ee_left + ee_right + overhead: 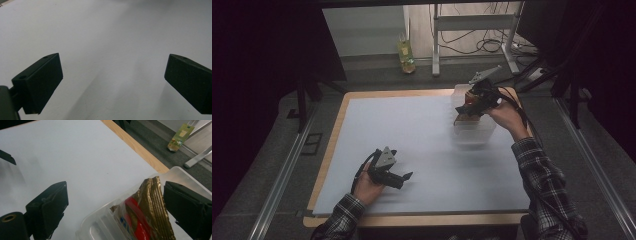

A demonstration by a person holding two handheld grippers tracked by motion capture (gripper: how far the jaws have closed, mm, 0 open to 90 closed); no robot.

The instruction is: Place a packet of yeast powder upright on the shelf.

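One snack packet (142,215) already stands in the clear plastic tub (100,225) at the table's far right, the right gripper (469,107) spread over it empty — the left gripper (404,176) rests agape on the white sheet (412,145), so I judge the placing done.

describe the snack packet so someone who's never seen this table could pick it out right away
Start at the white-covered table, then go to the clear plastic bin on its far right side. The snack packet stands in that bin beside the right gripper: a gold foil pouch with red and blue print, the one colourful thing on the table.
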